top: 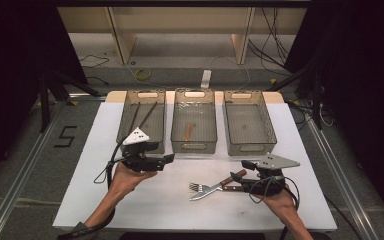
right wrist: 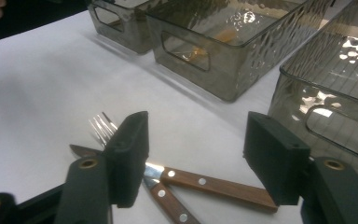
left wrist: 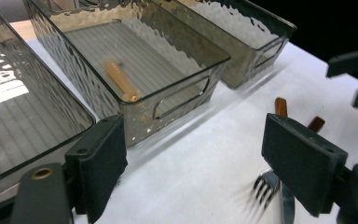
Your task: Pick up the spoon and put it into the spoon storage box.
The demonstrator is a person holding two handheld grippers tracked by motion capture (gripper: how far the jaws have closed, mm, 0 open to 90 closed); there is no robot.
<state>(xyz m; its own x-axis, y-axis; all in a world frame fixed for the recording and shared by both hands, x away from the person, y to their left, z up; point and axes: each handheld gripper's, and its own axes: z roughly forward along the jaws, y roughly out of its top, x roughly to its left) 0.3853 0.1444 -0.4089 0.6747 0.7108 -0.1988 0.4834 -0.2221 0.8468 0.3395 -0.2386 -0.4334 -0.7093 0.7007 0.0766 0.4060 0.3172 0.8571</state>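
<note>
While the right gripper [top: 237, 176] hangs at about 5 o'clock on the table [top: 80, 200], jaws spread and pinching nothing, the fork [top: 206, 188] and knife [top: 232, 179] lie crossed just beneath it, wooden handles under the jaws, tines toward 9 o'clock. Fork's long axis runs roughly 3-to-9, so the right hand is clearly nearer. Left gripper [top: 170, 158] sits at 8 o'clock, jaws spread and empty, with bare tabletop between it and the fork. Farther off at 12 o'clock stand three bins: left bin [top: 142, 125], middle bin [top: 194, 125], right bin [top: 249, 125].
</note>
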